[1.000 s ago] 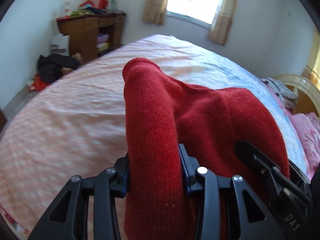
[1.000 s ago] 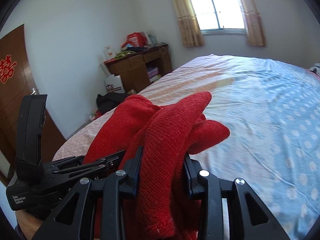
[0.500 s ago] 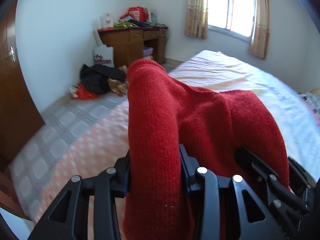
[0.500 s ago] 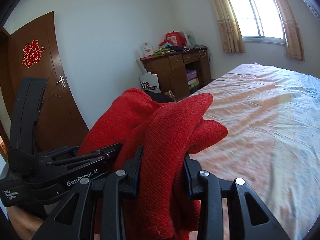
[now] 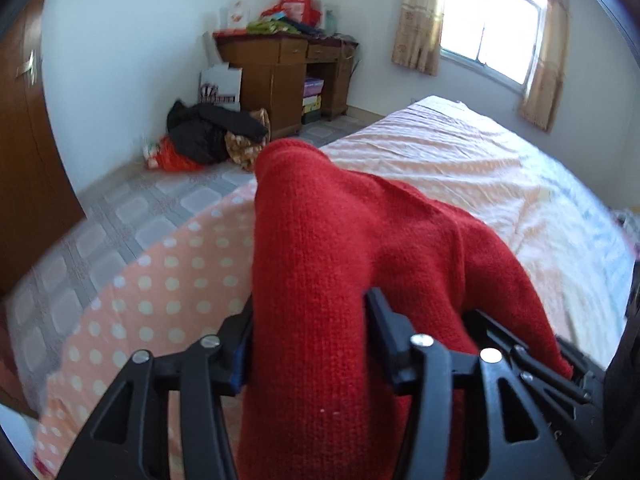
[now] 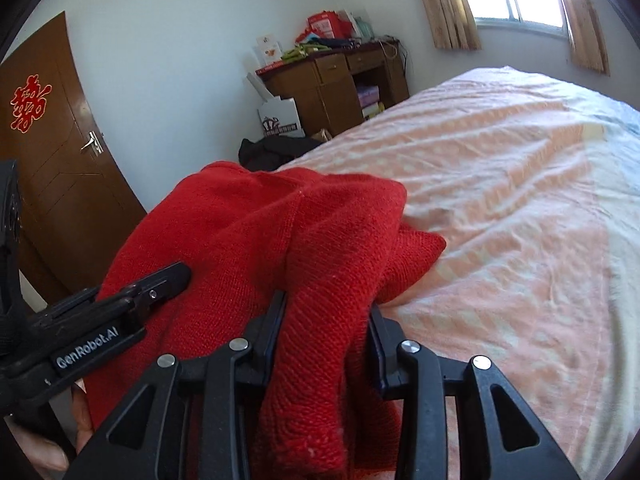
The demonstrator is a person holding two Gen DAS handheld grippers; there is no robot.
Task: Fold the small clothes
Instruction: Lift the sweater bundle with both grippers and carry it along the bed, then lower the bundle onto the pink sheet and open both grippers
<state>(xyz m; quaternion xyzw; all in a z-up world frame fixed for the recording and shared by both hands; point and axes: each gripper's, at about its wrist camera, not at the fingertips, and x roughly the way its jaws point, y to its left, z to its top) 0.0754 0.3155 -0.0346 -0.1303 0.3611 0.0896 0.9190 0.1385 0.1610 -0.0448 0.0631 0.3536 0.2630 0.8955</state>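
The left tool (image 5: 308, 344) is squeezed tight on a thick roll of the red sweater (image 5: 340, 280). The right tool (image 6: 326, 332) is squeezed tight on another bunch of the same red sweater (image 6: 256, 240). The two tools are close side by side, and the sweater hangs between them, held up above the bed (image 6: 520, 208).

In the right view, the left tool (image 6: 100, 316) shows from the side at the left edge. A small label on it reads "GenRobot.AI". A finger of the person's hand (image 6: 48, 452) peeks out under it.

The sweater is bright red and knitted, with tiny rows of stitches. It is soft and bunched up, with big folds. One rounded end sticks up in the left view. In the right view a pointed corner sticks out to the right over the bed.

The bed has a peach sheet with white dots (image 5: 168, 280). Farther off the sheet turns pale blue.

Past the bed stands a brown wooden desk (image 6: 332, 80) with red bags and papers on top. A white bag (image 6: 280, 118) with dark print leans beside it; the print is too small to read. Dark clothes (image 5: 208, 128) lie on the tiled floor. A brown door (image 6: 60, 152) has a red paper sign (image 6: 30, 102) on it. A window (image 5: 492, 24) with tan curtains lets in light.
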